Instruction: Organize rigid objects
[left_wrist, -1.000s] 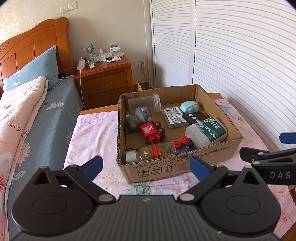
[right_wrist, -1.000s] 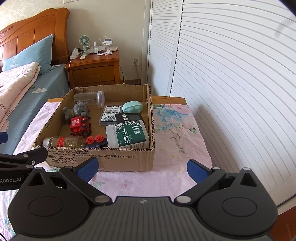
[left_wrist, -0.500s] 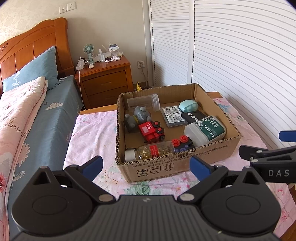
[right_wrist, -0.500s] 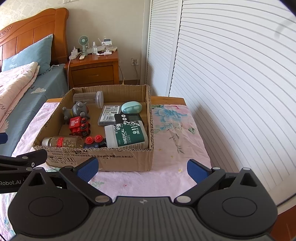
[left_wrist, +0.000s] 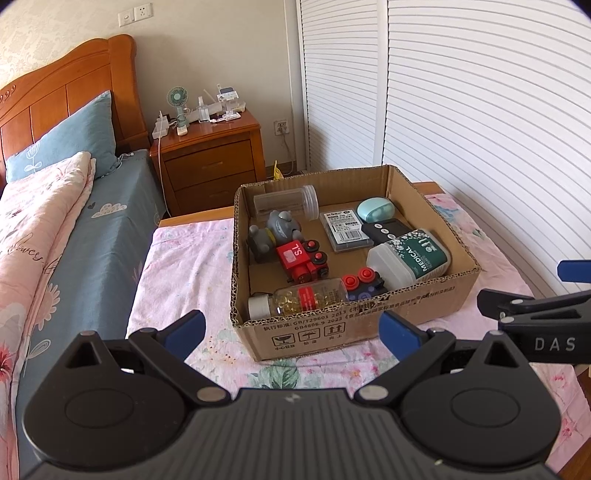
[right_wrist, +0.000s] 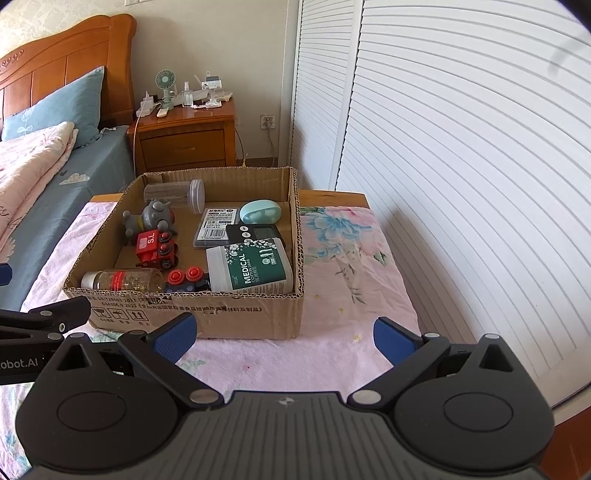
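An open cardboard box (left_wrist: 332, 328) (right_wrist: 236, 317) stands on a pink floral cloth. It holds a cotton swab tub (left_wrist: 410, 256) (right_wrist: 251, 269), a red toy train (left_wrist: 301, 256) (right_wrist: 157, 248), a capsule bottle (left_wrist: 299, 299) (right_wrist: 122, 280), a grey figure (left_wrist: 275, 230) (right_wrist: 153, 218), a clear jar (left_wrist: 286, 201), a mint case (left_wrist: 375, 210) and a small flat box (left_wrist: 345, 230). My left gripper (left_wrist: 291, 330) is open and empty, short of the box's near wall. My right gripper (right_wrist: 282, 338) is open and empty, near the box's front right corner.
A bed with a pink quilt (left_wrist: 33, 229) lies to the left. A wooden nightstand (left_wrist: 210, 162) with a small fan stands behind. White louvred doors (right_wrist: 461, 147) run along the right. The table's right edge (right_wrist: 413, 306) is near.
Both grippers have drawn back and risen slightly from the box. Both stay open and empty. The box and its contents have not moved.
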